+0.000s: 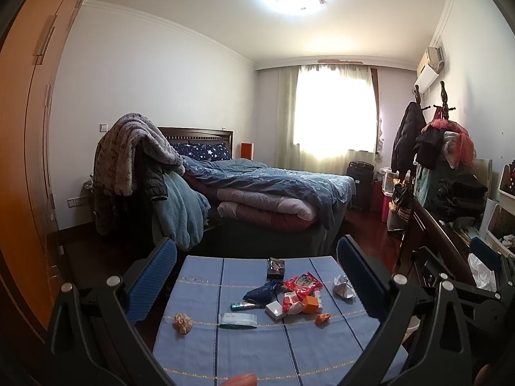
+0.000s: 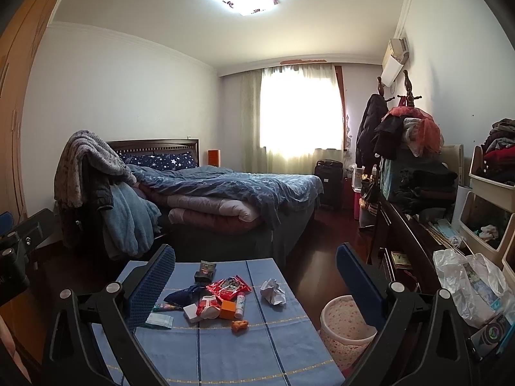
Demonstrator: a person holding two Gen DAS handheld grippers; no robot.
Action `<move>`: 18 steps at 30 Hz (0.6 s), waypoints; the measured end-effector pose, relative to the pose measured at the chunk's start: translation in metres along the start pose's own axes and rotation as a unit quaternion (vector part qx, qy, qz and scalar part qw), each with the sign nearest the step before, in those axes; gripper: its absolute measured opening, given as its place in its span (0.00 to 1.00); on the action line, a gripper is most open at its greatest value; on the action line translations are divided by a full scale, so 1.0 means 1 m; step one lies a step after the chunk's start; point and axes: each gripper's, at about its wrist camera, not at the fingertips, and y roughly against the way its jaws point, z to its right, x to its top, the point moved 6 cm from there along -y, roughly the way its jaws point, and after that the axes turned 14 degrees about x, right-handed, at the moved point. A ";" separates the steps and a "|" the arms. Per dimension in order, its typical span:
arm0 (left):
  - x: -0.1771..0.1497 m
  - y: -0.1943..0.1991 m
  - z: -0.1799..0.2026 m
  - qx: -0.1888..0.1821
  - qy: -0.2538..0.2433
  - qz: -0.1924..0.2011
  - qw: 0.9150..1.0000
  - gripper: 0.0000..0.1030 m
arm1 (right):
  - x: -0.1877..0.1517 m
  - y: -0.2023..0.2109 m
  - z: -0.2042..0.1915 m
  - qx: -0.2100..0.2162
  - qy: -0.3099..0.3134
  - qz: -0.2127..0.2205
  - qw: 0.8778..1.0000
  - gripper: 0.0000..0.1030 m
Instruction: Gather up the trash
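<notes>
Trash litters the blue-clothed surface (image 2: 225, 347): a crumpled paper ball (image 2: 273, 292), a red snack wrapper (image 2: 229, 286), an orange box (image 2: 228, 309), a dark blue wrapper (image 2: 183, 294), a tissue pack (image 1: 237, 320) and a small orange scrap (image 2: 239, 325). Just beside the surface's right edge stands a pink speckled bin (image 2: 346, 328) (its inside is not visible). Both claws hover spread wide, grasping nothing — the left claw (image 1: 257, 276) and the right claw (image 2: 256, 276). A bed (image 2: 225, 189) lies beyond.

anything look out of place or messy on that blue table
Yes. Litter is strewn over the blue tablecloth: a crumpled white paper ball, a torn red snack wrapper, a dark blue wrapper and an orange scrap. None is in the pink bin beside the table. Both grippers are open, holding nothing.
</notes>
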 end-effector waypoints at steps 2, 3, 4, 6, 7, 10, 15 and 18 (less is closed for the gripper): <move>0.000 0.000 0.000 0.000 0.000 0.001 1.000 0.97 | -0.001 0.000 0.001 -0.001 0.001 0.000 1.000 0.97; 0.000 0.000 0.000 0.000 0.001 0.001 1.000 0.97 | 0.000 0.000 0.000 0.000 0.000 0.000 1.000 0.97; 0.000 0.000 0.000 0.000 0.001 0.001 1.000 0.97 | 0.000 0.000 0.000 0.000 -0.001 0.001 1.000 0.97; 0.000 -0.001 0.000 0.000 0.001 0.000 1.000 0.97 | 0.000 -0.001 -0.001 -0.002 0.000 -0.001 1.000 0.97; 0.000 0.000 0.000 0.000 0.000 0.000 1.000 0.97 | 0.000 -0.001 0.000 -0.002 -0.001 -0.001 1.000 0.97; 0.000 0.000 0.001 0.000 0.000 0.000 1.000 0.97 | -0.001 0.000 0.000 -0.001 0.000 0.000 1.000 0.97; -0.002 0.001 0.001 -0.002 -0.002 0.003 1.000 0.97 | -0.002 -0.001 0.001 -0.001 -0.001 0.000 1.000 0.97; -0.004 0.001 0.002 -0.002 -0.003 0.004 1.000 0.97 | -0.003 -0.001 0.002 0.000 -0.001 -0.001 1.000 0.97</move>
